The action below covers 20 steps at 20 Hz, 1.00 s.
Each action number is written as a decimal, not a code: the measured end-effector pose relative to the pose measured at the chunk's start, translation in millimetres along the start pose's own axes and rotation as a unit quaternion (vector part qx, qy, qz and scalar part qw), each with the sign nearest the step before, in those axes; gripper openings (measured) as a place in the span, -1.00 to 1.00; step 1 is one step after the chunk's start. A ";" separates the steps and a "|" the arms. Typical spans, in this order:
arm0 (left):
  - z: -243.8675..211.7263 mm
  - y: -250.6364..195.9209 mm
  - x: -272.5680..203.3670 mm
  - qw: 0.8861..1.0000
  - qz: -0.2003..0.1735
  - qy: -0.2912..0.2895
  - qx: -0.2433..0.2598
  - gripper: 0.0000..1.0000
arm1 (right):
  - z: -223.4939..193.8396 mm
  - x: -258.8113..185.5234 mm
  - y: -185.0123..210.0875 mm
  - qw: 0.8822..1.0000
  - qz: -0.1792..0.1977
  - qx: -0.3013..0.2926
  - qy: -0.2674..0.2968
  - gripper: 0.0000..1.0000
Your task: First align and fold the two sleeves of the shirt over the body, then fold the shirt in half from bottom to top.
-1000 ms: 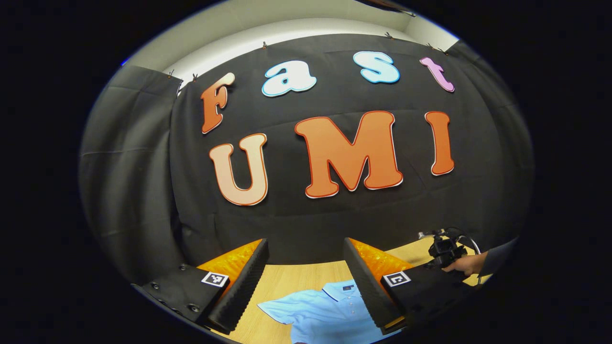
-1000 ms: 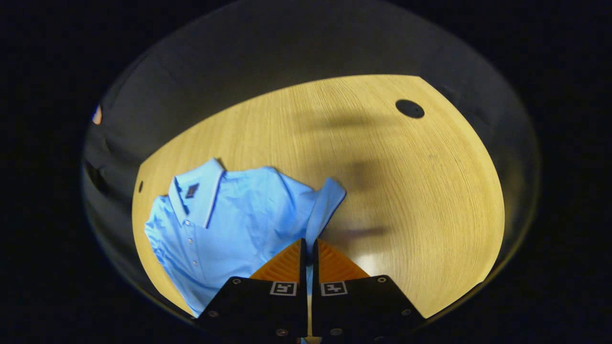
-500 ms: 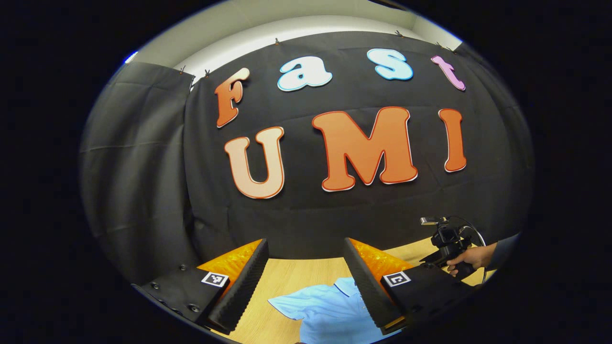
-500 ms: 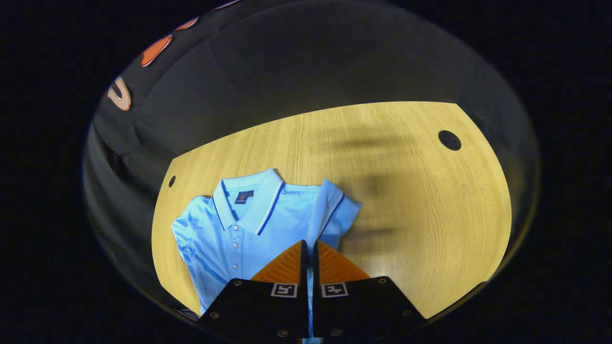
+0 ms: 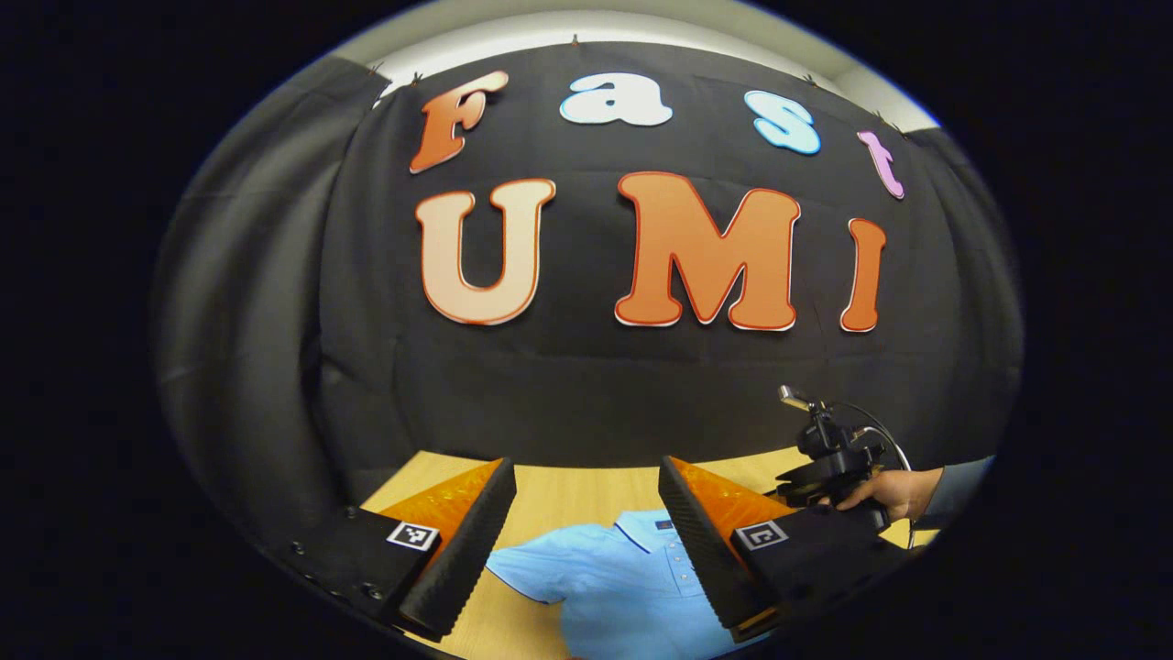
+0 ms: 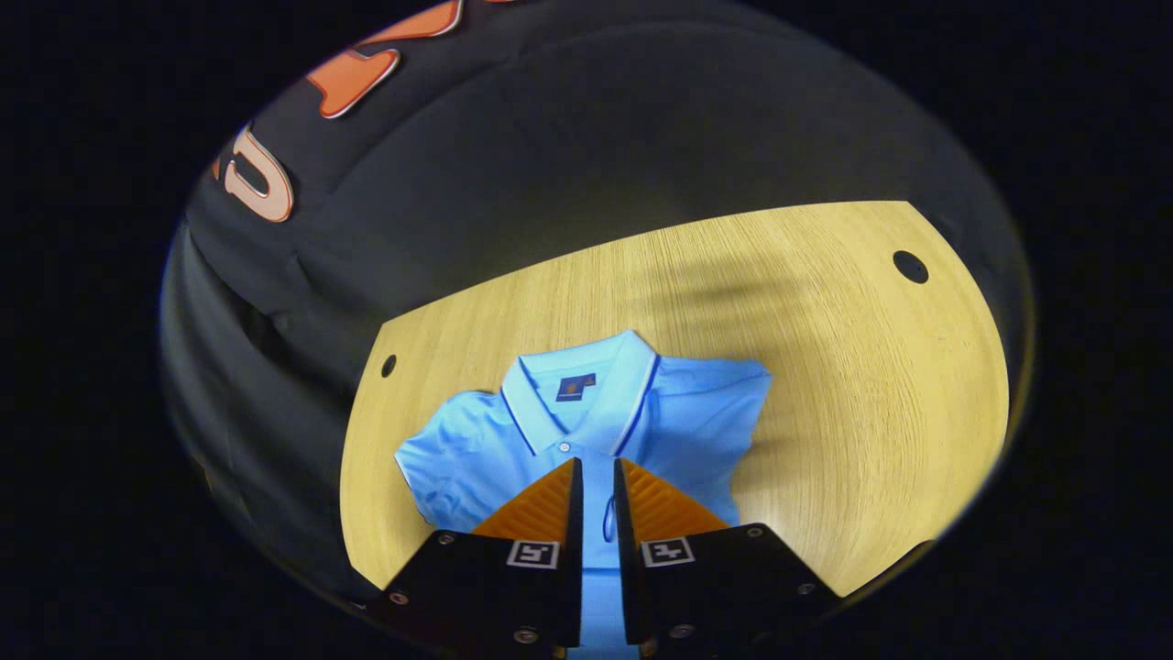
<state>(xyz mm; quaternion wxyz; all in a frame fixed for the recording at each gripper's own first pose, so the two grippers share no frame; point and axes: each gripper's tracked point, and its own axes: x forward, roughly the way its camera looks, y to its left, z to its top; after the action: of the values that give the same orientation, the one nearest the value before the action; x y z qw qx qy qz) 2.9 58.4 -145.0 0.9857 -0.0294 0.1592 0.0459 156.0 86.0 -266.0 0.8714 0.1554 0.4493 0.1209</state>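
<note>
A light blue polo shirt (image 6: 586, 431) is seen lying face up on a wooden table (image 6: 852, 385), collar toward the far edge and button placket running down the middle. In the right gripper view, the right gripper (image 6: 594, 477) is held above the shirt's chest, its fingers parted by a narrow gap through which the placket shows; whether any cloth is pinched cannot be told. The sleeve on the right of that view is laid over the body. In the left gripper view, the left gripper (image 5: 586, 495) is held released, fingers spread wide, with the shirt (image 5: 623, 577) beneath. A hand (image 5: 887, 492) is seen farther right.
</note>
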 end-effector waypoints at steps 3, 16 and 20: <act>-27.6 28.5 24.5 0.998 -0.020 0.043 -0.035 1.00 | 2.3 -19.6 3.4 0.999 -0.026 -0.004 -0.031 -0.32; -219.9 98.4 94.2 0.937 0.012 0.336 -0.095 0.99 | -57.6 -117.5 -38.0 0.988 -0.117 -0.018 -0.096 0.89; -263.6 109.1 106.2 0.905 0.038 0.410 -0.104 0.99 | -69.9 -138.6 -53.1 0.986 -0.122 0.000 -0.114 0.79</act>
<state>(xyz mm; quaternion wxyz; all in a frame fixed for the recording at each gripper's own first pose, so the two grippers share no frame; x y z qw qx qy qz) 10.4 156.3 -433.1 0.8220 -0.1422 0.5450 0.0839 23.9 -0.2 -221.1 0.9252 0.1120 0.3624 -0.0045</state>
